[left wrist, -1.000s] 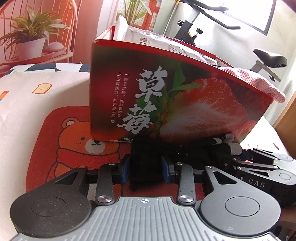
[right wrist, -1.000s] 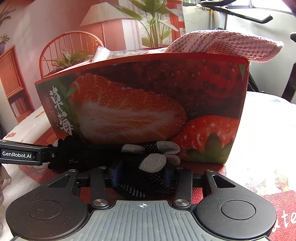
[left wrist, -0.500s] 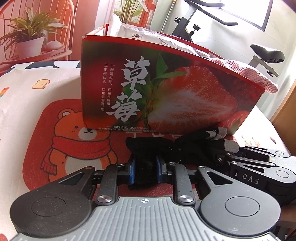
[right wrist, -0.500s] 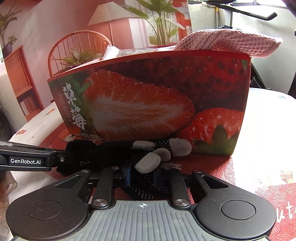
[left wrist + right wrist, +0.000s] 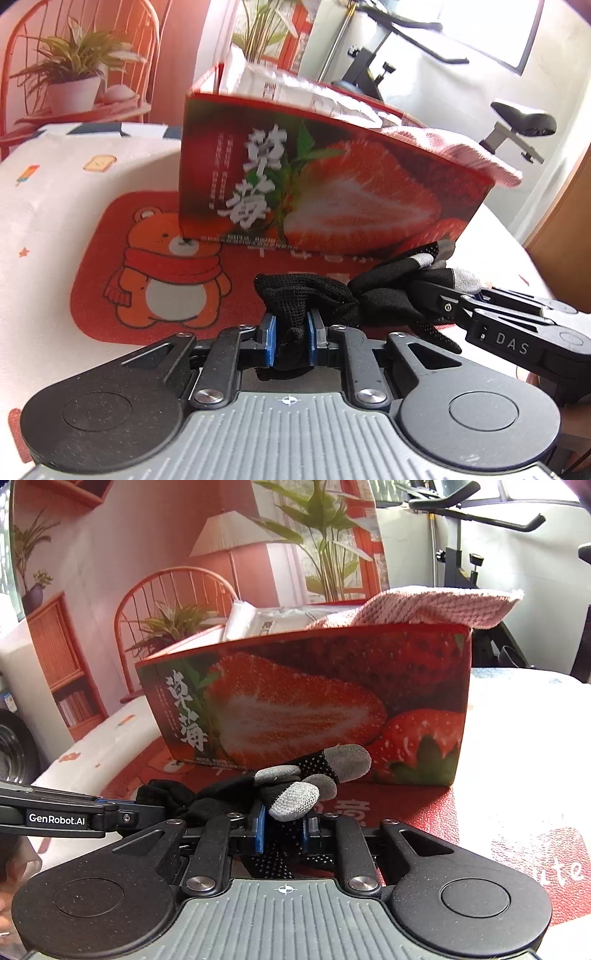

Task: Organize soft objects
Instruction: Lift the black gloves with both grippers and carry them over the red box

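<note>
Lettering "GenRobot.AI" marks the left claw (image 5: 122,818) and "DAS" the right claw (image 5: 448,295) (both clamping the black glove (image 5: 314,295), left still closing).

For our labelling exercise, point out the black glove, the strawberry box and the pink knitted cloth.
black glove (image 5: 295,295), left wrist view: bunched cuff end.
strawberry box (image 5: 306,709), right wrist view: printed front wall.
pink knitted cloth (image 5: 436,607), right wrist view: part draped over the box's rim.

The small print on the strawberry box (image 5: 325,184) is blurred past reading in the left wrist view, and its inside is hidden behind the front wall. In the right wrist view the glove (image 5: 295,794) covers the blue pads, and the box hides most of the white packet (image 5: 266,622).
</note>
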Tool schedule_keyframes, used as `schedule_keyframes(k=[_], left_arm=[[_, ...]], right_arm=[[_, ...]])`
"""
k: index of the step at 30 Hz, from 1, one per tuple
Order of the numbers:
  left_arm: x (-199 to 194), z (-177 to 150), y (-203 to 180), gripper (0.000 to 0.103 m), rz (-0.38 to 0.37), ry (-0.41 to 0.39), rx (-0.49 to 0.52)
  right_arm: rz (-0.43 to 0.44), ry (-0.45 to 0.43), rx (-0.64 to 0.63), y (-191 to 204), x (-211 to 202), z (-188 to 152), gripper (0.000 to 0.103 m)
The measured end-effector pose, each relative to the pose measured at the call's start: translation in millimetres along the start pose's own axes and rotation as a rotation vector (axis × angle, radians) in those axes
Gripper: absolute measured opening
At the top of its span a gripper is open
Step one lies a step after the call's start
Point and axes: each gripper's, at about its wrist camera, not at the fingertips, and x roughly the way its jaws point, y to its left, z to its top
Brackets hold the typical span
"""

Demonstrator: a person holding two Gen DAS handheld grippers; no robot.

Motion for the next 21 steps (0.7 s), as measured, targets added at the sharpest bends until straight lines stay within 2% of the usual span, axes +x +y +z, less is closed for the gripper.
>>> schedule_keyframes(k=[6,11,17,21], left_arm=[[-46.2,22.4,-9.2,0.018,-0.029,-0.151,0.036],[-68.7,53.9,-17.4,0.018,-0.033,-0.25,0.073],[-69.6,102.3,-20.0,0.018,-0.039,-0.302,0.058],[-52.8,129.3,-23.4,0.018,-0.005,-0.317,0.076]], right_arm=[[0.031,-0.129,-0.006,8.7,-37.5,22.8,0.016],[0.046,-0.221,-0.077,17.6,-57.8,65.0,0.016],[0.039,-0.268,-0.133,23.1,-50.8,127.2,0.016],[0.01,-0.259,-0.175,23.2,-29.2,158.5,0.016]])
